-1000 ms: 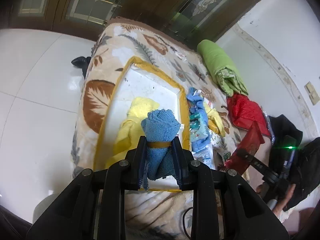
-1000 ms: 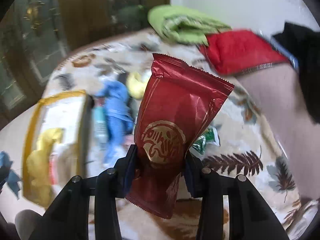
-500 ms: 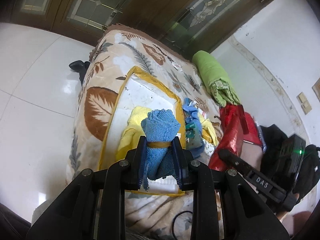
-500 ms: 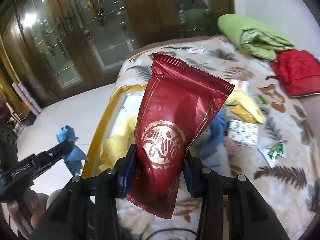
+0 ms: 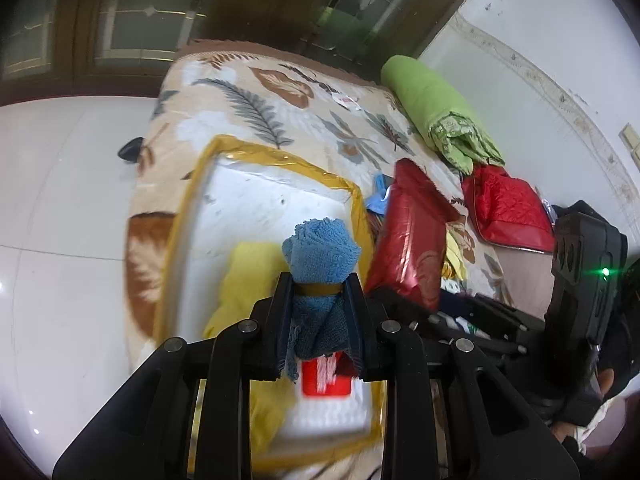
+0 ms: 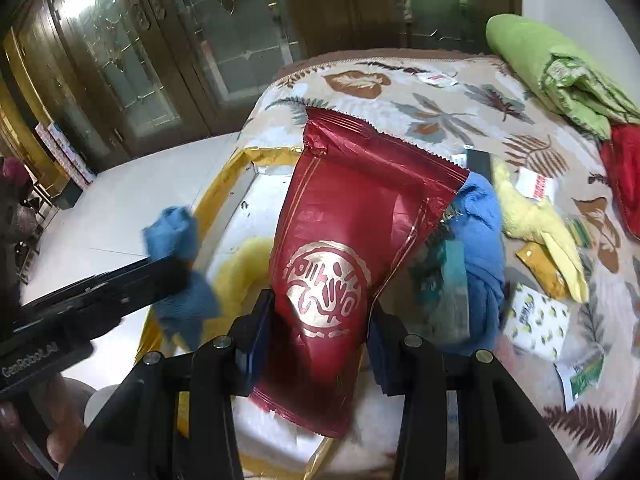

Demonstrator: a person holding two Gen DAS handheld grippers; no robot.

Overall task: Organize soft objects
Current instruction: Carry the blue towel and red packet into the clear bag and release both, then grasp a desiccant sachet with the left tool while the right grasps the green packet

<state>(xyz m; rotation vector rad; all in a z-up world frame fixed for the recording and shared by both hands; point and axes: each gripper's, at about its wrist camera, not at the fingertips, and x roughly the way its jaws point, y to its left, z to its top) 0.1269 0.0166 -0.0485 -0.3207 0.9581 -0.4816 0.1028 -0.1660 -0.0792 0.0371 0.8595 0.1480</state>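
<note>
You are mid-carry: your left claw [image 5: 320,296] is clenched on the blue cloth [image 5: 320,256], your right claw [image 6: 316,320] on the red packet [image 6: 352,240]. Both hang over the tray [image 5: 256,208] just below them. Next, I judge, lower each and release inside beside the yellow cloth [image 5: 244,280].

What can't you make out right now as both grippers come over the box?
- Box near floor: left wrist view, hidden behind blue towel and left gripper.
- Red-and-white item in box: motion-blurred, unidentifiable.
- Box interior: right wrist view, mostly hidden behind red packet in right gripper.
</note>
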